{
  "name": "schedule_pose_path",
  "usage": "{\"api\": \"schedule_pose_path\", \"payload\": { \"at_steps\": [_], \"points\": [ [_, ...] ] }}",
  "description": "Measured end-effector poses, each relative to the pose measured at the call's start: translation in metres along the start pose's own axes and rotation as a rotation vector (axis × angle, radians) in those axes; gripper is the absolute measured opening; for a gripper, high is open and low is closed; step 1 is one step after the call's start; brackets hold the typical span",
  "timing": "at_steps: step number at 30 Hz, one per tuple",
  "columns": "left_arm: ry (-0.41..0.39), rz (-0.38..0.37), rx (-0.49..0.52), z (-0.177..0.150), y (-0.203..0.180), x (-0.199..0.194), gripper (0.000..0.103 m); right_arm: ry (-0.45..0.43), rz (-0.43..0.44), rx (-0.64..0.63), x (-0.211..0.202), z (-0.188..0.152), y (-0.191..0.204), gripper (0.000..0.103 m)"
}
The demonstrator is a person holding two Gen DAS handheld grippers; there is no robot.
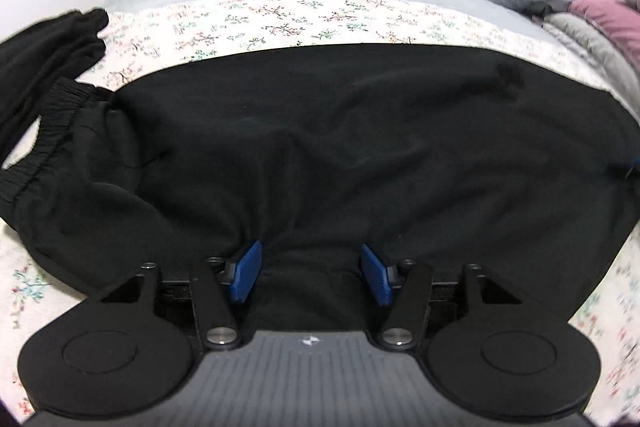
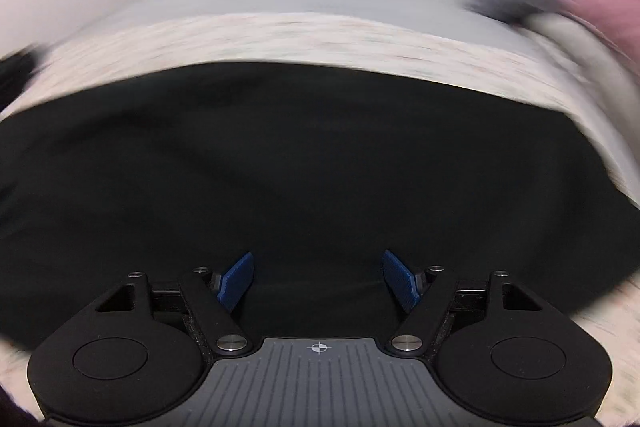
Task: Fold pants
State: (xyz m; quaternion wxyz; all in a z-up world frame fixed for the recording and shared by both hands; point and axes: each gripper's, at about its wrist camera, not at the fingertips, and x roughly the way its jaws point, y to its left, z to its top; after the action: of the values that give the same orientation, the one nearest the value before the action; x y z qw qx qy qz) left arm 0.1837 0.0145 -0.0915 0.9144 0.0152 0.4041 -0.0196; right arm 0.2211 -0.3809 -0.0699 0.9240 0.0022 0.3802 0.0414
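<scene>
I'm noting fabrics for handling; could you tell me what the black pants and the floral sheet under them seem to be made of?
Black pants: apparently a soft matte knit, perhaps cotton jersey; no sheen, gentle rumples, a gathered elastic waistband.
Floral sheet: probably thin woven cotton; flat, matte, with small printed sprigs. Fibre content can't be confirmed by sight.

Soft, even indoor light is filling both fisheye views.
The left wrist view is staying mostly sharp, edges bending and darkening into a vignette; the right wrist view is smearing with motion blur, while the black pants (image 1: 320,131) are swallowing detail.
</scene>
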Motion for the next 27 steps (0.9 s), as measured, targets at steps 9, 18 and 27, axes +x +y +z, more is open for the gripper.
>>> {"api": "schedule_pose_path", "payload": {
  "at_steps": [9, 18, 27],
  "points": [
    [-0.015, 0.050, 0.005, 0.005, 0.000, -0.013, 0.069, -0.168, -0.332, 0.674, -0.017, -0.032, -0.190, 0.074],
    [-0.030, -0.016, 0.049, 0.018, -0.025, 0.008, 0.071, -0.193, -0.279, 0.690, -0.003, -0.033, -0.195, 0.093],
    [-0.042, 0.017, 0.039, 0.024, -0.021, 0.018, 0.080, -0.326, -0.119, 0.792, 0.018, -0.025, -0.210, 0.067]
  ]
}}
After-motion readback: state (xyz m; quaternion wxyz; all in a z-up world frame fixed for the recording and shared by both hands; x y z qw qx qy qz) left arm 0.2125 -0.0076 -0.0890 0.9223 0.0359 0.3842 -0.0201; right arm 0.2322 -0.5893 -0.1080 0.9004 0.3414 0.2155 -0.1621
